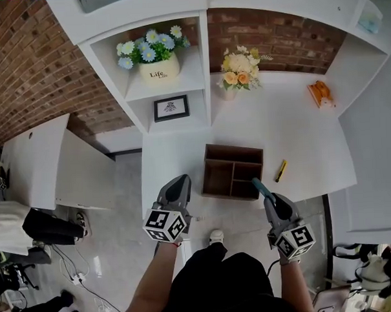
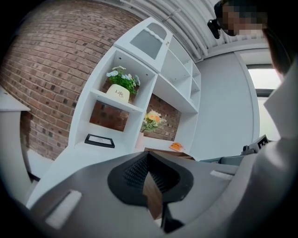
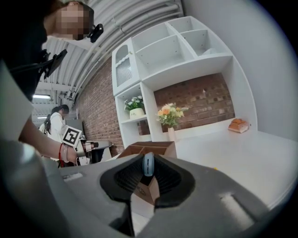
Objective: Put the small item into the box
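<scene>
mid-carry, by the look of it: holds the blue item (image 3: 148,163) pinched upright at the tips of the right gripper (image 1: 259,185), just at the near right corner of the box (image 1: 234,171), apparently above the rim rather than inside

left gripper (image 1: 182,180) closed on nothing, parked just beside the box's left wall, seemingly not touching

next, most likely: calls for moving the item a little forward over one compartment, lowering it past the dividers, then parting the jaws; wants care, given narrow-looking right-hand compartments and a thin item apt to lean on a wall

hard to say what the item is: seen only edge-on in the right gripper view, a mere teal sliver from the head view. cannot judge its height over the rim, nor see the floor of the near compartments, lost in shadow. also a yellow thing (image 1: 281,170) on the worktop (image 1: 298,141) right of the box, too small to name. in the left gripper view, only a brown sliver of box below the closed tips
</scene>
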A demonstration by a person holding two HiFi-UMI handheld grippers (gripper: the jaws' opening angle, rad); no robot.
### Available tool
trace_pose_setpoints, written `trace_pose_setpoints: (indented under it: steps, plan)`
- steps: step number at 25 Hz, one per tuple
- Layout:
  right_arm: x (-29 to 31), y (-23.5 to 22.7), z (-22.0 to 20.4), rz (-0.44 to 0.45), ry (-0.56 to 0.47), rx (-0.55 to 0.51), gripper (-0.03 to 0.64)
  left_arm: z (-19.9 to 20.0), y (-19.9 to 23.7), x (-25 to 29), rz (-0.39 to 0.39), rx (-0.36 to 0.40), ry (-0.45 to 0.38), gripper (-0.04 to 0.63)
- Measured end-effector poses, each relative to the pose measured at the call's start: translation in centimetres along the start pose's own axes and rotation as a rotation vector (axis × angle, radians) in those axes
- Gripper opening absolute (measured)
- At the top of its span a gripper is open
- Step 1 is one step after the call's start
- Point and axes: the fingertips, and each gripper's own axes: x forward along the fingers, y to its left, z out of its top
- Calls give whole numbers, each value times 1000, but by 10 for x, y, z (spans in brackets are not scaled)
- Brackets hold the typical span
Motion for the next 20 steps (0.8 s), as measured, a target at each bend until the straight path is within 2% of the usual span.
trace_pose_setpoints:
  steps: [6,10,17,20]
  plan:
    - [5,19,-8,116,58,-24,69,-6,9,1,17,-18,11,-3]
    - [10,26,-17,145,139,-48,71,-12,14,-2,39,-31,18,-3]
    - [28,22,-40,182,259,-210,69,-19,19,-2,88,-59,23,-3]
    - [35,27,-42,202,290,-245,69,-18,22,-2,104,-54,18,-3]
